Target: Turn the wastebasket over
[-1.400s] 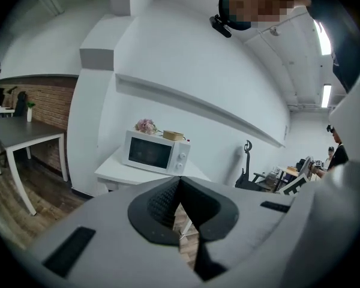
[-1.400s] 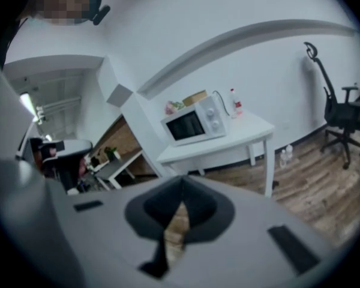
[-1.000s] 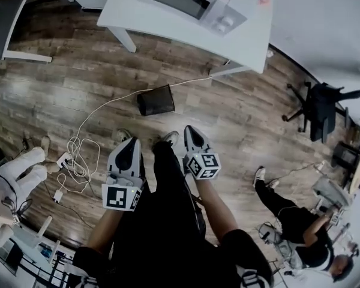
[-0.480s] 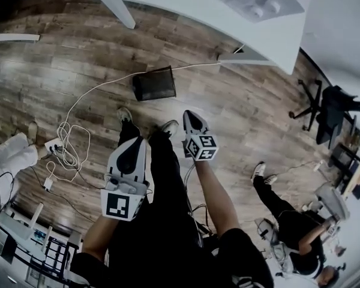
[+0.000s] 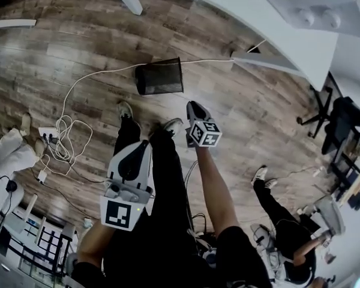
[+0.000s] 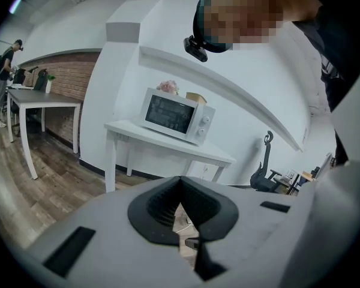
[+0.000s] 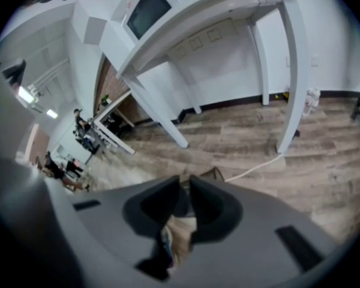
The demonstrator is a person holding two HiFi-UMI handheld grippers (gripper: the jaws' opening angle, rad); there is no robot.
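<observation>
head: steeply down, floor [image 5: 78, 53] | left gripper view: near-level, table [image 6: 126, 129] | right gripper view: downward | shared: table, floor

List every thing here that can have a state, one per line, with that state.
wastebasket: lying on its side on the floor, untouched.
left gripper: jaws shut, empty.
right gripper: jaws slightly apart, just been opening, empty.
microwave: door shut.
white cable: loose on the floor, coiled at one end.
</observation>
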